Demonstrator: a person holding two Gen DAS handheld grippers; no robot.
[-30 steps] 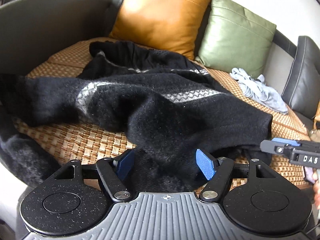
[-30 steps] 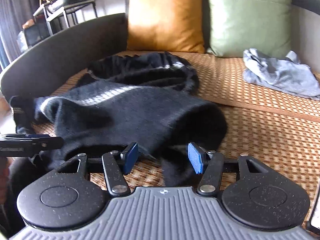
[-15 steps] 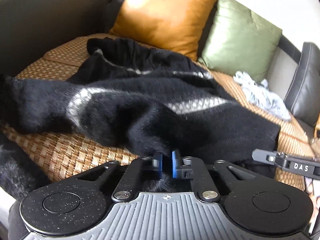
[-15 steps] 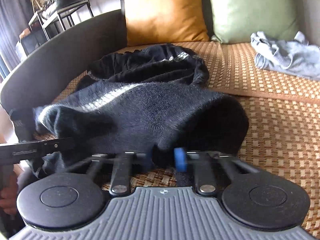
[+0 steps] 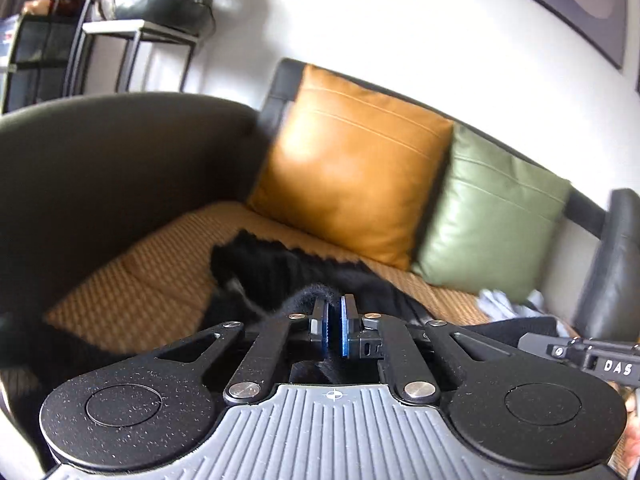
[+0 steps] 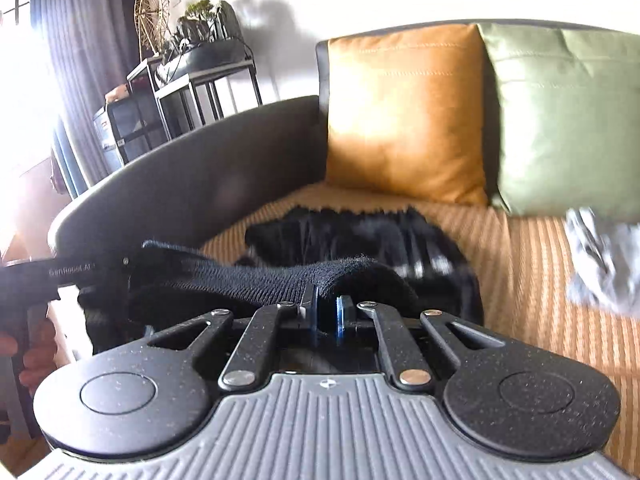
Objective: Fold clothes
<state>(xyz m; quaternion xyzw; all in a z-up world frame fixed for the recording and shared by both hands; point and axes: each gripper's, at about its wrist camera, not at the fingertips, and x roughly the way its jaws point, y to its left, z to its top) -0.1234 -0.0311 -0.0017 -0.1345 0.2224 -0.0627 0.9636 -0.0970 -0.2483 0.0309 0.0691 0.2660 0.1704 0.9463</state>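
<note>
On the woven sofa seat (image 6: 520, 264), the black sweater (image 6: 360, 240) no longer lies slumped whole: its near hem now hangs raised and stretched between both tools, the far part still resting before the orange cushion (image 5: 352, 168). Left gripper (image 5: 334, 330) and right gripper (image 6: 325, 316), open a second ago, have just closed and pinch that edge, so the fold's lift has probably begun.

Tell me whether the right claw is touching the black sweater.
Touching. The right wrist view shows the right claw shut on a fold of the black sweater, its knit edge bunched between the blue pads.
</note>
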